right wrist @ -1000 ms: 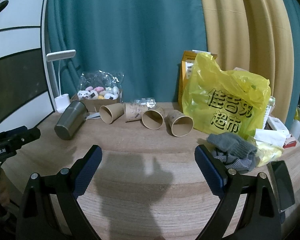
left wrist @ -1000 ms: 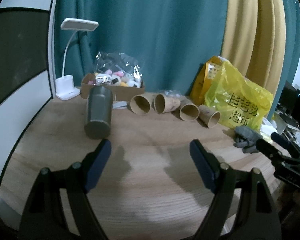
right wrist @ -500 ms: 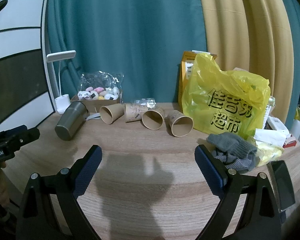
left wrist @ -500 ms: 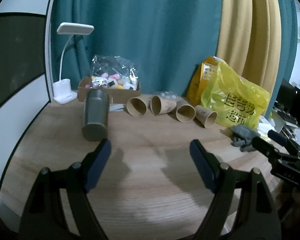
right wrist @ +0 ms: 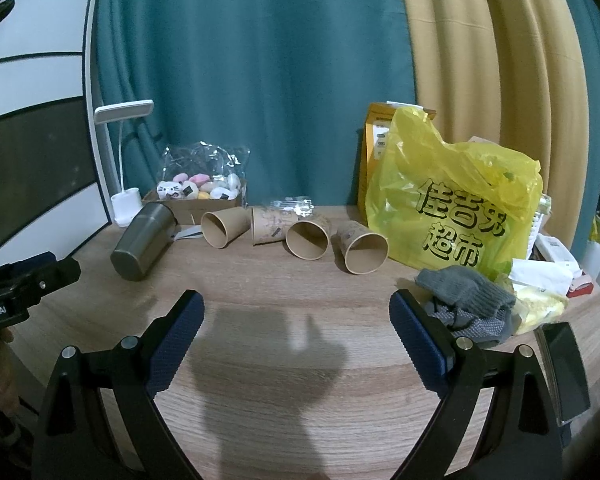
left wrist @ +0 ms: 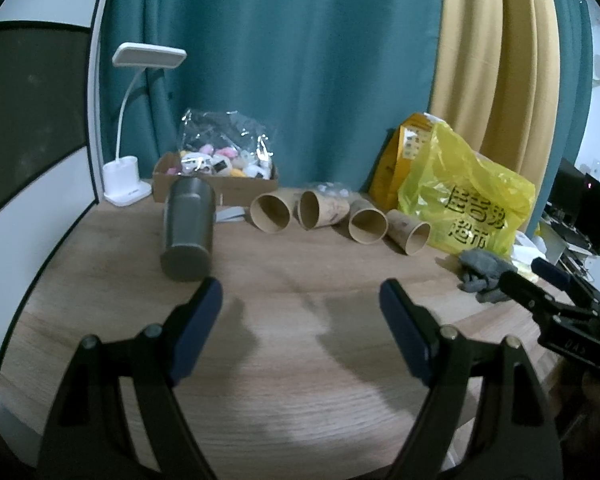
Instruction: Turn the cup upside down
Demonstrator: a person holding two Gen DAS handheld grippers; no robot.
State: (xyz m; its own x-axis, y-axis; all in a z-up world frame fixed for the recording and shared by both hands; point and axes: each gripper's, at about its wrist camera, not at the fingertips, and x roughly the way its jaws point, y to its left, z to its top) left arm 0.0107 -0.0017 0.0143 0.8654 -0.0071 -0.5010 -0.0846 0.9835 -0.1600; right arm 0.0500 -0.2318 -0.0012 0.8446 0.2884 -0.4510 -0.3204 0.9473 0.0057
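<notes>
A grey metal cup [left wrist: 188, 229] lies on its side on the wooden table [left wrist: 300, 360], its base toward me; it also shows in the right wrist view [right wrist: 144, 241]. Several brown paper cups [left wrist: 271, 213] lie on their sides in a row behind it, mouths toward me, also seen in the right wrist view [right wrist: 307, 239]. My left gripper [left wrist: 300, 300] is open and empty, with its left fingertip just in front of the metal cup. My right gripper [right wrist: 296, 314] is open and empty, well short of the cups.
A white desk lamp [left wrist: 128, 176] and a cardboard box of plush toys [left wrist: 216, 176] stand at the back left. A yellow plastic bag [right wrist: 456, 216], grey gloves [right wrist: 464, 300] and a dark phone [right wrist: 566, 372] sit at the right. Curtains hang behind.
My left gripper has tilted slightly, so the scene sits a little lower in its view. The right gripper and the cups have not moved.
</notes>
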